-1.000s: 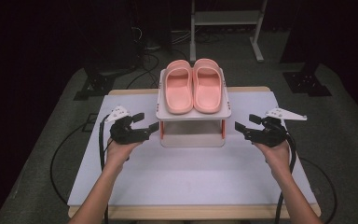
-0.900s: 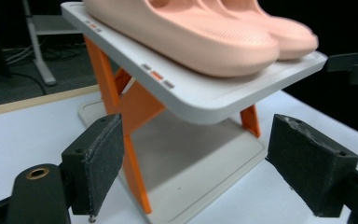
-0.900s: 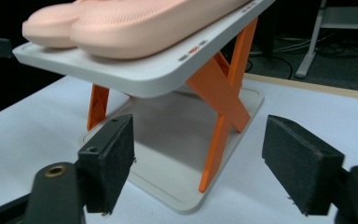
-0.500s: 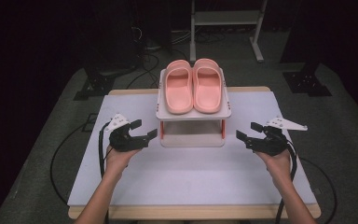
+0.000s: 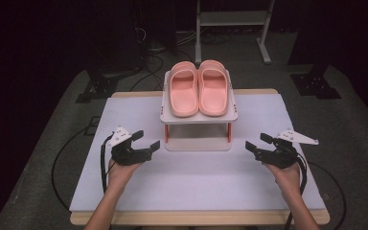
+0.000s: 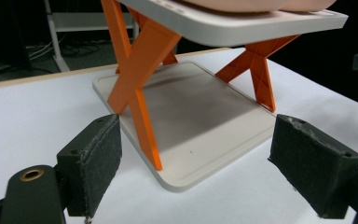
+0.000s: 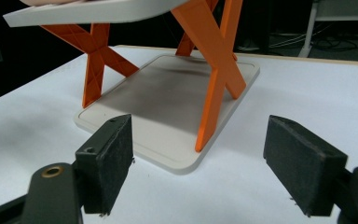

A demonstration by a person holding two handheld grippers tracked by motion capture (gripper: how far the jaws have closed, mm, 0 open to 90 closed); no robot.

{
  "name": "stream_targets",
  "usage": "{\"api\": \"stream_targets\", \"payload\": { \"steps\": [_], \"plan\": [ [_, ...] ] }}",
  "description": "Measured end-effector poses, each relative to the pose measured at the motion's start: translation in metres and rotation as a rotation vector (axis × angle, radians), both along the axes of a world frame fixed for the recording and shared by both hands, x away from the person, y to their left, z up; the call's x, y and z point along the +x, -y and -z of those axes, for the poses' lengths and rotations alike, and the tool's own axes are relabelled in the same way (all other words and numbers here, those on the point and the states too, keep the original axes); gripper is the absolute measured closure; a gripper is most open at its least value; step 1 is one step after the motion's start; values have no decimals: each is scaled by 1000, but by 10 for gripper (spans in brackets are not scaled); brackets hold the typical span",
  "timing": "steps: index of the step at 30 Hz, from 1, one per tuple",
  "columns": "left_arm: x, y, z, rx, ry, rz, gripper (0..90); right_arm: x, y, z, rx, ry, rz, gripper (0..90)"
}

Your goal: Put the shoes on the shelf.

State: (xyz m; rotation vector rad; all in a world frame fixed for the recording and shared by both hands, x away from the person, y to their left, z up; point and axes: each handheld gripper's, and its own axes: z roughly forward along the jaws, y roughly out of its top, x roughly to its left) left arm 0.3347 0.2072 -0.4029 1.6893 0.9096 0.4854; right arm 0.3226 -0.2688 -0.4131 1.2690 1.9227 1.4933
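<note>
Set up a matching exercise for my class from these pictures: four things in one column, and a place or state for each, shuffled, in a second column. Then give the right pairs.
Things:
1. pink slippers
2. orange legs
3. left hand-held gripper
4. lower shelf

Places or states:
A. open, empty, over the white table left of the rack
B. side by side on the rack's top shelf
C. bare, flat on the table under the top shelf
D. crossed in an X, holding up the top shelf

Pairs: 1-B, 2-D, 3-A, 4-C
</note>
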Motion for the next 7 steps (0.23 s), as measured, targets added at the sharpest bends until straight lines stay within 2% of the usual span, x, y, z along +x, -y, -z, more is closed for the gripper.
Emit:
{"api": "stream_targets", "payload": {
  "steps": [4, 7],
  "plan": [
    [-13, -6, 10, -32, 6, -12, 163, -8, 3, 7, -16, 2, -7, 212],
    [-27, -11, 22, -55, 16, -37, 163, -22, 5, 15, -30, 32, -10, 205]
  ]
}}
